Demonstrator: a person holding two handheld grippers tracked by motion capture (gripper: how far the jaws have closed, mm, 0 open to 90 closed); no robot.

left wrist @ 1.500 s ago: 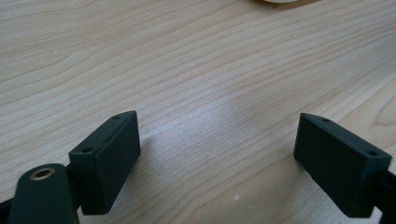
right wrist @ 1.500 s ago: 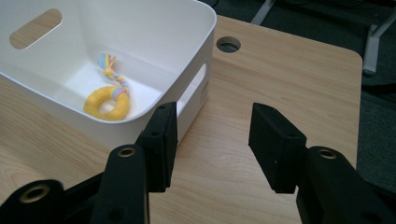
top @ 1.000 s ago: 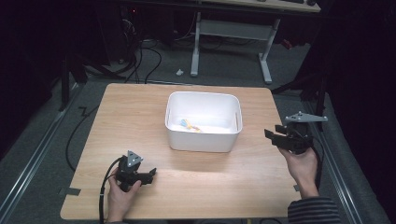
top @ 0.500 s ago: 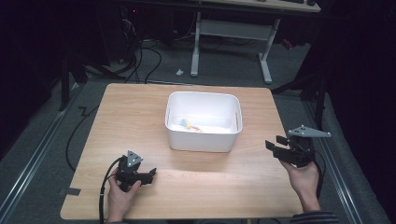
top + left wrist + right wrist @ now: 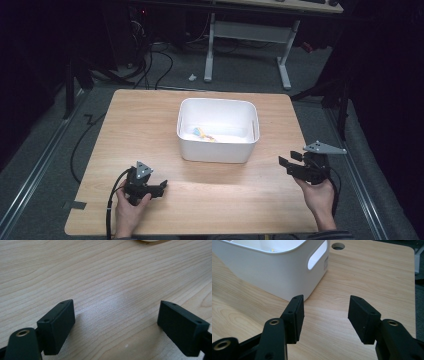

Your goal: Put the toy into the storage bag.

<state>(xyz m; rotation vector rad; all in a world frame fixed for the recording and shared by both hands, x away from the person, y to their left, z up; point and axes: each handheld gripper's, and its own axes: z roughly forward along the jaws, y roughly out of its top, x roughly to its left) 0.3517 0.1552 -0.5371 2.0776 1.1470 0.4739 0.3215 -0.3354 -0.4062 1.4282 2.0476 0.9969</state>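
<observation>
High view: both grippers, left gripper (image 5: 161, 187) and right gripper (image 5: 286, 165), gape empty; the stiff, light-looking white bin (image 5: 218, 151) seems easiest gripped by its thin rim or handle slot (image 5: 317, 257).

Both grippers black: left gripper (image 5: 161, 187) trailing black cable, right gripper (image 5: 286, 165) grey three-cornered plate (brass-ringed screw holes).

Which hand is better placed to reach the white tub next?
Probably the right. The right gripper points its open, empty jaws at the white tub close ahead; the left gripper faces bare table.
</observation>
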